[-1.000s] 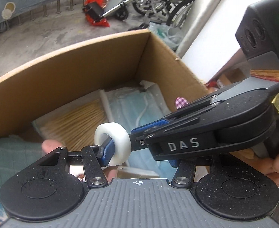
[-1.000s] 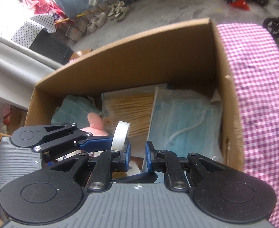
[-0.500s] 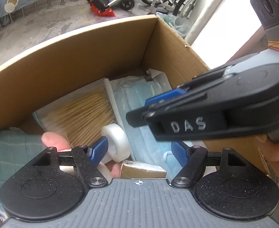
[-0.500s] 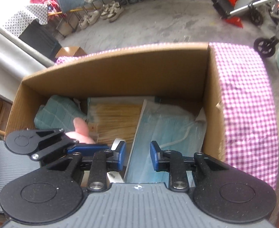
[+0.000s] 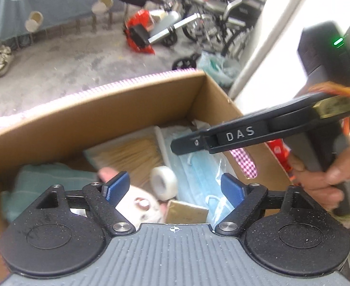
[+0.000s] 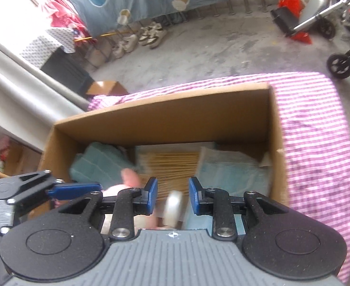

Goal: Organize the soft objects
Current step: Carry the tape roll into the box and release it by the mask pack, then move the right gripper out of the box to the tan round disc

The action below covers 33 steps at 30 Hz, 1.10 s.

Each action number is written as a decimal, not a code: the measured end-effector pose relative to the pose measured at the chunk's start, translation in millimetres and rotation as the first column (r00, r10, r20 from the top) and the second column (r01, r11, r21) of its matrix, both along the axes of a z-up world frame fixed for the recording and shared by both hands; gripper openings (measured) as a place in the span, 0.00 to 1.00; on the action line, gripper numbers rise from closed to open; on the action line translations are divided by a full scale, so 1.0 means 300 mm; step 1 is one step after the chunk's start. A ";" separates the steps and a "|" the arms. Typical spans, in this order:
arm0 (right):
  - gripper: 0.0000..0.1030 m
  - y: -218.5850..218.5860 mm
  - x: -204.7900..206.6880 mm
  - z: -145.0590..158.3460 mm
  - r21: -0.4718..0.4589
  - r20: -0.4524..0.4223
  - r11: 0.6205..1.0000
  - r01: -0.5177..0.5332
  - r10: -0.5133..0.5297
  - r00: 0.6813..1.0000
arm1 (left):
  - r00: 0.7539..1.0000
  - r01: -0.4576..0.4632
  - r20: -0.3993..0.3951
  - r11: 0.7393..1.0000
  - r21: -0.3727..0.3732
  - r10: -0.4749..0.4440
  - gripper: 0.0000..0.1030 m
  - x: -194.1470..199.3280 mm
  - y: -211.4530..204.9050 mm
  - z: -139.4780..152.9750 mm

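Inside the cardboard box (image 6: pixel 165 119): towel (image 6: pixel 96 162) left, stick bundle (image 6: pixel 175 164) centre, masks (image 6: pixel 234 176) right, tape roll (image 5: pixel 164 182) nearest.

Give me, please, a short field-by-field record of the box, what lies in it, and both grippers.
container: cardboard box, open top, on a checked cloth
contents: tape roll, masks, stick pack, teal cloth, pink-and-white toy
tape roll: lying loose in the box, touched by neither gripper
left gripper: jaws opening, nothing between the pads
right gripper: a narrow gap, pads clear of the roll
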State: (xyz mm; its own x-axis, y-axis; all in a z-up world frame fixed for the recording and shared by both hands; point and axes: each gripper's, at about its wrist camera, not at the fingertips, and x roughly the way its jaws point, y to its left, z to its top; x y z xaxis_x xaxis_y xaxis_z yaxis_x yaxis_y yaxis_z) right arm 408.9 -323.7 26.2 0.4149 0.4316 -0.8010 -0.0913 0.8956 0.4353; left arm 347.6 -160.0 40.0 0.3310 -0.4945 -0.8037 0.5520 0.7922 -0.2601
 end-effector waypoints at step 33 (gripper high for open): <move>0.30 -0.104 -0.684 0.194 0.255 0.099 0.961 0.101 -0.130 0.987 | 0.954 -0.234 0.089 0.895 -0.380 0.287 0.99 -0.512 0.593 0.098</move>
